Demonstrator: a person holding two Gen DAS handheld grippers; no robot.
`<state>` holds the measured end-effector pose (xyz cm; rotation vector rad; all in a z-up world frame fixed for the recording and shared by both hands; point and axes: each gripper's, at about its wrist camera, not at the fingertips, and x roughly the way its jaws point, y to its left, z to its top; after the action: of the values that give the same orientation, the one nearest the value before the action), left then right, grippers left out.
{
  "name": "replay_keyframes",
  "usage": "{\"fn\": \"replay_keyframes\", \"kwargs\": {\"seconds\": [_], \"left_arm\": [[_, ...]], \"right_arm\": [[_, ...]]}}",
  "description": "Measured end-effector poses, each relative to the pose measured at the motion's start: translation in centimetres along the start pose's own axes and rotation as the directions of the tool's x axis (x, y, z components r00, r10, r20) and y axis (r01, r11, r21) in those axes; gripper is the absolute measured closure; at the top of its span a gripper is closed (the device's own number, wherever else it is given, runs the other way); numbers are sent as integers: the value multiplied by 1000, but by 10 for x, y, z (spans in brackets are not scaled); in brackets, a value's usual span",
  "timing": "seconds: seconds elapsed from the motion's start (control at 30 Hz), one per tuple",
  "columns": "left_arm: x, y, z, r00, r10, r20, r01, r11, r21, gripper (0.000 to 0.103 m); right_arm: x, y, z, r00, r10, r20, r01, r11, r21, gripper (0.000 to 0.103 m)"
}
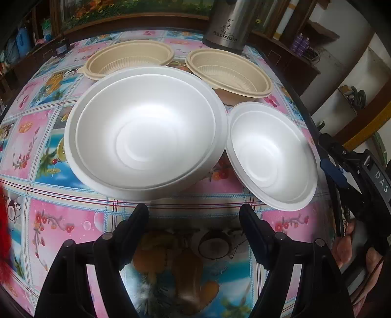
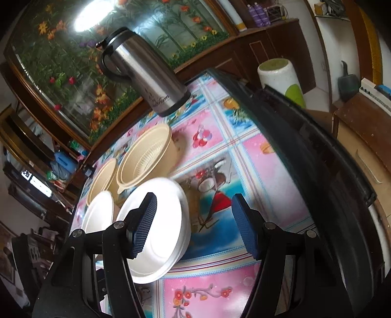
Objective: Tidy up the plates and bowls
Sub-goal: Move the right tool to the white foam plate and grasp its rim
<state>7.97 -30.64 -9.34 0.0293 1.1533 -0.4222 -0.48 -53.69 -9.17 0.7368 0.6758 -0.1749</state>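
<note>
Left gripper (image 1: 194, 215): fingers wide apart, holding nothing, over the flowery tablecloth (image 1: 48, 220).
Big white bowl (image 1: 146, 133): just ahead of the left fingers.
Small white bowl (image 1: 272, 156): ahead, past the right-side finger, just beside the big one.
Tan bowls (image 1: 129, 60): two, farther ahead, side by side.
Metal jug (image 1: 228, 23): behind the tan bowls.
Right gripper (image 2: 194, 227): fingers wide apart, holding nothing; its left-side blue pad (image 2: 143, 226) is in front of a white bowl.

- White foam bowls (image 1: 146, 129): plain white, unpatterned.
- Ribbed bowls (image 1: 229, 73): beige throughout.
- Tablecloth (image 1: 48, 220): pink and blue squares printed with flowers and fruit, divided by striped bands.
- Flask (image 2: 149, 73): brushed silver with black handle and base.
- Right gripper (image 2: 193, 225): black, with blue textured pads.
</note>
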Motion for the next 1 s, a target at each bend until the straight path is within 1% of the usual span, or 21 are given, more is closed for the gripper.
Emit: {"fn": "replay_keyframes", "kwargs": {"seconds": [0.1,0.33,0.5,0.6,0.7,0.77,0.8,0.83,0.87,0.9,0.93,0.97,1.0], "left_arm": [[0,2,2,1000,-3,6,3,1000,-16,26],[6,7,15,1000,1,14,0,997,-72,26],[15,-1,20,1000,-2,6,2,996,-88,26],[16,-5,19,1000,-14,2,14,996,-93,26],[15,-6,17,999,-45,-10,44,994,-102,26],[12,-5,16,998,-59,-7,58,992,-114,26],[10,-3,16,998,-70,-6,68,990,-124,26],[8,-2,16,997,-81,-6,79,988,-135,26],[7,0,16,996,-86,-3,85,986,-141,26],[5,0,16,996,-85,3,85,986,-144,26],[5,1,17,997,-79,5,79,986,-145,26],[5,1,17,997,-80,2,79,986,-149,26],[6,3,17,996,-85,-4,84,984,-158,26]], "right_arm": [[0,-1,0,1000,-3,0,3,1000,5,39],[8,-1,-2,999,18,-39,-17,1000,14,39],[13,0,-4,998,13,-59,-13,1000,13,39],[13,-1,-4,998,4,-61,-3,1000,17,39],[16,-3,-5,997,-21,-73,23,1000,22,41],[21,-6,-6,995,-27,-101,30,999,31,51],[24,-7,-6,993,-31,-117,36,999,40,54],[26,-9,-7,991,-39,-126,45,998,46,60],[28,-10,-7,990,-48,-131,54,997,47,74],[29,-10,-8,989,-57,-134,64,997,46,79],[30,-11,-8,988,-70,-138,77,996,43,89],[30,-11,-8,988,-74,-137,80,996,42,92],[28,-11,-9,989,-69,-133,76,996,44,92]]}}
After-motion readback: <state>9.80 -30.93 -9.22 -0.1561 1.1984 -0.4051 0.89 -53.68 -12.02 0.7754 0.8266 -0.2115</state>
